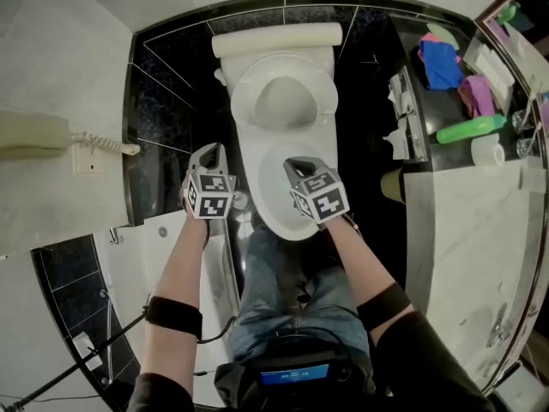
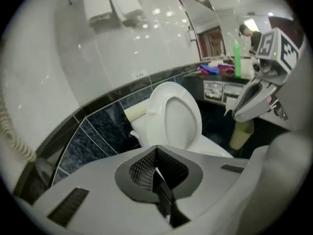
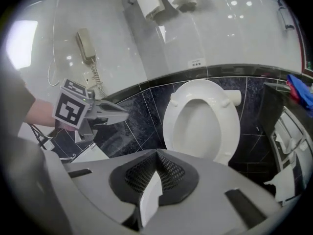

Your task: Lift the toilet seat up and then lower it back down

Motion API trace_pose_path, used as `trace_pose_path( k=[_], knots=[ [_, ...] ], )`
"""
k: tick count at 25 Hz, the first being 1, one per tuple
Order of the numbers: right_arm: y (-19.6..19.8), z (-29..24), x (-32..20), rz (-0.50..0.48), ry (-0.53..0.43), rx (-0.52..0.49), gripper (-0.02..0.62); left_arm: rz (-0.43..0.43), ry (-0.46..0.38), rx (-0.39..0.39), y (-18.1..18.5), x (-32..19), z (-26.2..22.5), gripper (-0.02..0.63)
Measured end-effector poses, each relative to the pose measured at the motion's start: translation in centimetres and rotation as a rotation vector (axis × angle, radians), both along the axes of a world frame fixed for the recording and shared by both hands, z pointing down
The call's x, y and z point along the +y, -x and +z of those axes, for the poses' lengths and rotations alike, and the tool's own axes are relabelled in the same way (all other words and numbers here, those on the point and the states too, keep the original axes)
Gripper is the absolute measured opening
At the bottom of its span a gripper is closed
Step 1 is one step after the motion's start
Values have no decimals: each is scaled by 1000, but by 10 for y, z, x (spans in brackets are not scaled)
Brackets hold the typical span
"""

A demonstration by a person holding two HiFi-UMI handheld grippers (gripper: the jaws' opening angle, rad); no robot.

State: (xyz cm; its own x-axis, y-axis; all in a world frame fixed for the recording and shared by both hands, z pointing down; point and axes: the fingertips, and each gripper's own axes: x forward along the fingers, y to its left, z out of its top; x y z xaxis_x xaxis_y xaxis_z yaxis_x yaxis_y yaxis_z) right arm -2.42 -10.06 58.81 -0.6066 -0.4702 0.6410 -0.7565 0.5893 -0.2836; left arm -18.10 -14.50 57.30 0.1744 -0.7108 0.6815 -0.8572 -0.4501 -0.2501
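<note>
The white toilet seat [image 1: 283, 101] stands raised, leaning back against the tank [image 1: 276, 39], and the bowl [image 1: 273, 200] below it is uncovered. It shows upright in the left gripper view [image 2: 173, 116] and the right gripper view [image 3: 200, 119]. My left gripper [image 1: 210, 150] is shut on nothing, left of the bowl and apart from the seat; its jaws meet in its own view [image 2: 156, 148]. My right gripper [image 1: 296, 163] hovers over the bowl's front, its jaws together and empty [image 3: 156, 153]. Each gripper appears in the other's view: the right gripper [image 2: 231, 114] and the left gripper [image 3: 124, 114].
A wall phone [image 1: 34, 136] with a coiled cord hangs on the left wall. The marble counter [image 1: 463, 230] on the right carries a green bottle [image 1: 470, 129], a blue cloth [image 1: 439, 63] and a paper roll [image 1: 487, 150]. Folded towels [image 2: 112, 4] sit on a high rack.
</note>
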Motion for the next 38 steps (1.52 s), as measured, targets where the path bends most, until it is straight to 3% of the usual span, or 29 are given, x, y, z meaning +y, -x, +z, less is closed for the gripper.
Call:
trace_pose_path(
  k=[5, 17, 27, 38],
  knots=[
    [-62, -23, 26, 50, -9, 39, 15, -67, -8, 123, -32, 53, -42, 8],
    [-168, -50, 115, 102, 12, 45, 14, -150, 8, 184, -92, 166, -81, 8],
    [-206, -91, 168, 93, 34, 74, 14, -194, 14, 196, -109, 229, -129, 8],
    [-183, -131, 201, 146, 5, 58, 15, -134, 6, 213, -79, 252, -159, 8]
  ],
)
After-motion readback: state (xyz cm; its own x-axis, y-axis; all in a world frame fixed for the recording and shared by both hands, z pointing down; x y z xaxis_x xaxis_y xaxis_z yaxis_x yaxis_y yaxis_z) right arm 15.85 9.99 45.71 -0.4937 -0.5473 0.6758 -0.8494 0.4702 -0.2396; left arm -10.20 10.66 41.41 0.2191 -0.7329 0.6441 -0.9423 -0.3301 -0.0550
